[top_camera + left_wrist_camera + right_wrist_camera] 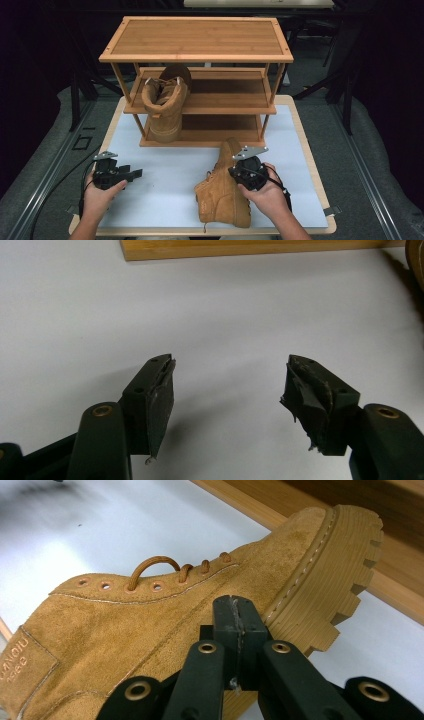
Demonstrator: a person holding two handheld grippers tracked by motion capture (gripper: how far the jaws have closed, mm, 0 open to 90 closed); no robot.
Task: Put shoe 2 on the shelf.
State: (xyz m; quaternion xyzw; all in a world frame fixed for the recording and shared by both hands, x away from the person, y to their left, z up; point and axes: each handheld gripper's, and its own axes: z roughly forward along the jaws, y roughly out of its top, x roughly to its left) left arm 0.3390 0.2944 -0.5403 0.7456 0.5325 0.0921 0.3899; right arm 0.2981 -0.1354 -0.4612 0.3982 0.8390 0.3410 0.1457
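Observation:
A tan suede boot [222, 192] lies on its side on the white mat [165, 170], toe toward the rack. My right gripper [239, 172] is at the boot's right flank. In the right gripper view its jaws [235, 605] are pressed together just in front of the boot [165, 605], near the lugged sole [340, 570]; I see nothing between the pads. A second tan boot [165, 102] is at the left of the wooden rack [200, 55], by the middle shelf. My left gripper [131, 174] rests open over bare mat at the left, its jaws [227, 385] wide apart around nothing.
The three-tier bamboo rack takes up the back half of the table; its base board [250, 247] is just ahead of the left gripper. The mat ends at the wooden table edge [310, 150]. Dark frame and floor surround the table.

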